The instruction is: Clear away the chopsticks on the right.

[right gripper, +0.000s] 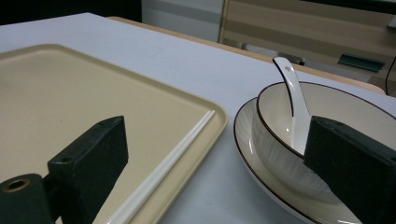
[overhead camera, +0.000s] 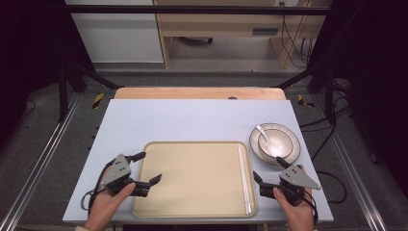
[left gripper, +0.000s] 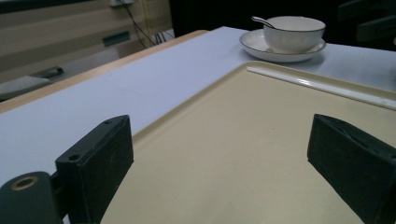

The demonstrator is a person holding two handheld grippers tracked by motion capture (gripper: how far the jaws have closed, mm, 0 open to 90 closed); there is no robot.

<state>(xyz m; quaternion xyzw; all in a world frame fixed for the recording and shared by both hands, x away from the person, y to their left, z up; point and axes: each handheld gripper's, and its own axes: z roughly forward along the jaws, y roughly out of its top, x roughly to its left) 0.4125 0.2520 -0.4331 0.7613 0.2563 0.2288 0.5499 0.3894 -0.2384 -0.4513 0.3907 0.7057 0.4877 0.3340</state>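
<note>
- Right gripper (overhead camera: 270, 169) open, empty, near bowl (overhead camera: 275, 140) on plate (overhead camera: 293, 153), beside tray (overhead camera: 192, 211).
- Left gripper (overhead camera: 147, 169) open, empty, over tray's left edge.
- Chopsticks (overhead camera: 244, 178) apparently paired along tray's right rim.
- Advised: approach bowl rim squarely, clear of spoon (overhead camera: 263, 133).

Even overhead light keeps my table (overhead camera: 192, 118) bright against dark surroundings; glare streaks the chopsticks (left gripper: 322, 85), my near jaws blur, shadows stay soft.
</note>
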